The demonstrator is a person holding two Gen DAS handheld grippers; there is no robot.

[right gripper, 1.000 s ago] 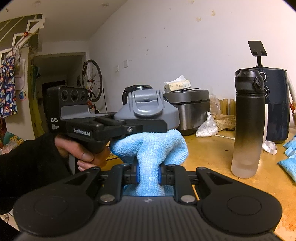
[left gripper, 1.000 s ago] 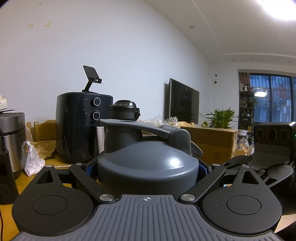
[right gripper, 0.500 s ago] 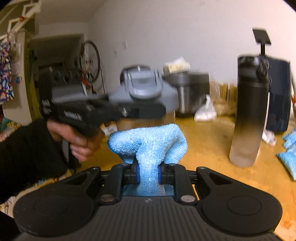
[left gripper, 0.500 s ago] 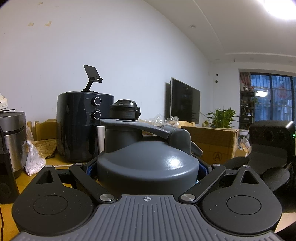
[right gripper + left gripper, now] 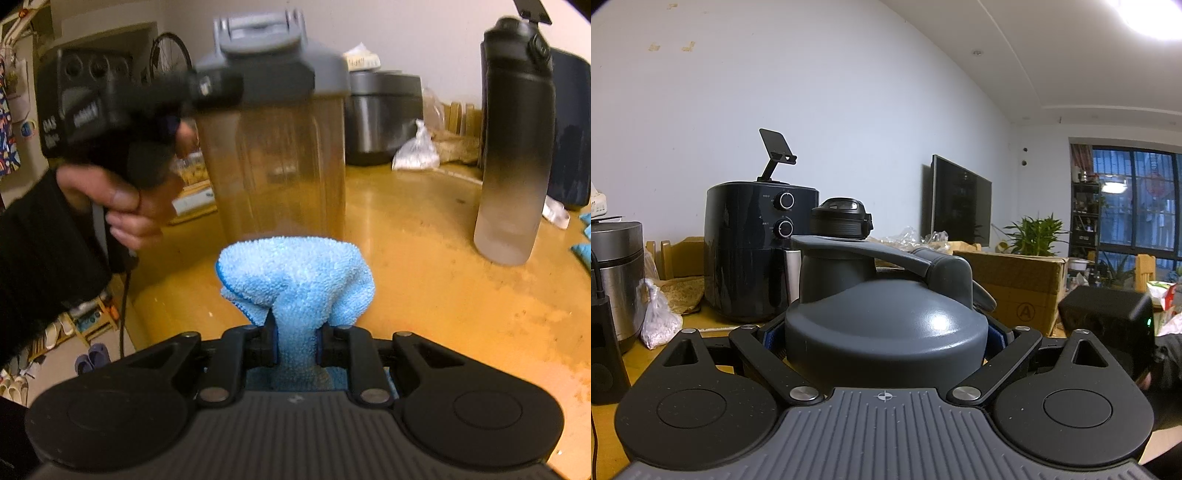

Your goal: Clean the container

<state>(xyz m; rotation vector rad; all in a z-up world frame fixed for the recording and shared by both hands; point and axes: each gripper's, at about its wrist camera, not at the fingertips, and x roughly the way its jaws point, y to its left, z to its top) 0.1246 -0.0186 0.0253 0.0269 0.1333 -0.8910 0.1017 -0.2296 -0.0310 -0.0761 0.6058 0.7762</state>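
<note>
We hold the clear plastic shaker bottle [image 5: 280, 162] upright above the yellow worktop [image 5: 424, 266], left gripper [image 5: 886, 332] fingers clamped on its stiff grey lid [image 5: 886, 332], right gripper [image 5: 295, 347] pinching a soft blue microfibre cloth [image 5: 295, 277] just before its light, probably slippery wall.

Circled letter "A" on cardboard box [image 5: 1015, 291]
</note>
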